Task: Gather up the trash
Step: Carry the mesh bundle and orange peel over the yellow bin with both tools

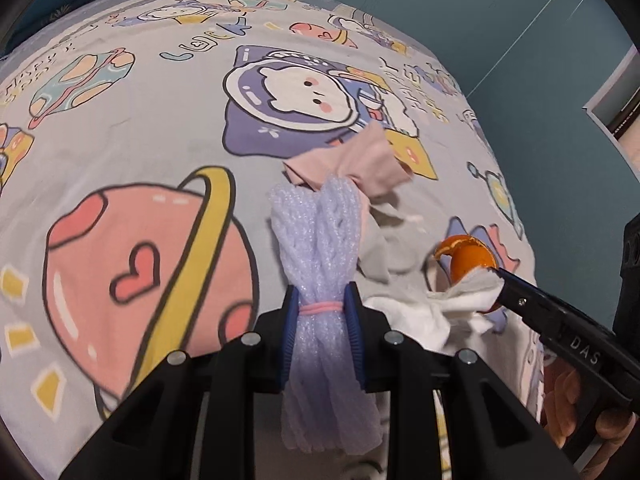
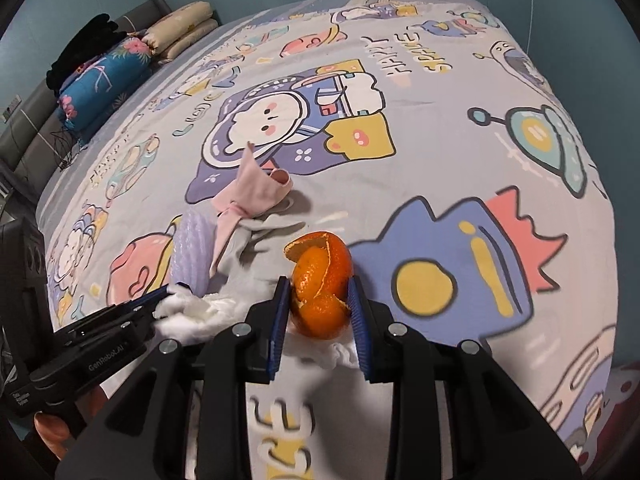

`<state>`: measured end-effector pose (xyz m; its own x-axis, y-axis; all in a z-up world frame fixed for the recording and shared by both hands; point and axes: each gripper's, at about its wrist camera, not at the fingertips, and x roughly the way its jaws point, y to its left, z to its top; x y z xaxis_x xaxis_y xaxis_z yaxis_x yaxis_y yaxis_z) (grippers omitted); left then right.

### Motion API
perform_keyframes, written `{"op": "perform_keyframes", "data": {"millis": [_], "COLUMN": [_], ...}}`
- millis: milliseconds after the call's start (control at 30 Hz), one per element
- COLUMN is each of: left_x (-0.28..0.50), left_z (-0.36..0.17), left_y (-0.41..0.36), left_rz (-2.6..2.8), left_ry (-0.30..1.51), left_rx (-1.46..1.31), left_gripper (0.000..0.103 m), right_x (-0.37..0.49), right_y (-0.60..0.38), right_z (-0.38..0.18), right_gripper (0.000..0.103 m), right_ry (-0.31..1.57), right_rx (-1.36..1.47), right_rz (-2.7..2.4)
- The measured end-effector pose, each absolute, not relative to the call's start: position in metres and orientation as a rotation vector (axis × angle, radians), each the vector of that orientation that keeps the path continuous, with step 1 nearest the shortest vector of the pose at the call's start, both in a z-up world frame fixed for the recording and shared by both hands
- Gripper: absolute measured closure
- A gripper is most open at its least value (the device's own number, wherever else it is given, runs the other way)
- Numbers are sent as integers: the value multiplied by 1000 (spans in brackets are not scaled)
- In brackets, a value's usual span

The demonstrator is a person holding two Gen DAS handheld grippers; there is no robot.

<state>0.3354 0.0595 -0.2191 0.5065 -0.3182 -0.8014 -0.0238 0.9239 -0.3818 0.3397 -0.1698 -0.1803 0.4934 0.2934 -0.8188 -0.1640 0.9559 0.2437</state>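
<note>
My left gripper [image 1: 321, 294] is shut on a white foam fruit net [image 1: 318, 240] with a pink band round it, held over the cartoon-print bed sheet [image 1: 132, 120]. My right gripper [image 2: 319, 282] is shut on an orange peel [image 2: 320, 280], with a crumpled white tissue [image 2: 340, 354] caught under it. In the left wrist view the right gripper [image 1: 496, 280] is at the lower right with the peel [image 1: 466, 258] and tissue [image 1: 432, 308]. A pink and grey bag [image 1: 352, 164] lies just behind the net; it also shows in the right wrist view [image 2: 256, 196].
Folded pillows and quilts [image 2: 120, 60] lie at the bed's head by a grey headboard [image 2: 36, 120]. A teal wall [image 1: 500, 40] runs along the bed's far side. The bed's right edge [image 1: 524, 240] drops off close to the right gripper.
</note>
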Motion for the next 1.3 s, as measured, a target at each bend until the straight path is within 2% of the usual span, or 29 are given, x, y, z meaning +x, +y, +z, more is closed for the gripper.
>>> {"op": "perform_keyframes", "data": {"millis": [633, 1000, 1300], "left_x": [255, 224, 217], "left_z": [-119, -59, -40], "left_y": [50, -6, -67], "left_rz": [-208, -296, -395], "left_ry": [831, 749, 737], "left_rx": [-276, -189, -119], "left_gripper": [81, 81, 81], "right_x": [254, 215, 197], "right_y": [-224, -285, -340], "right_z": [-115, -69, -53], "right_gripper": [76, 76, 76], "right_ry": [937, 832, 786], "right_rx": [179, 241, 282], "right_rz": [294, 236, 158]}}
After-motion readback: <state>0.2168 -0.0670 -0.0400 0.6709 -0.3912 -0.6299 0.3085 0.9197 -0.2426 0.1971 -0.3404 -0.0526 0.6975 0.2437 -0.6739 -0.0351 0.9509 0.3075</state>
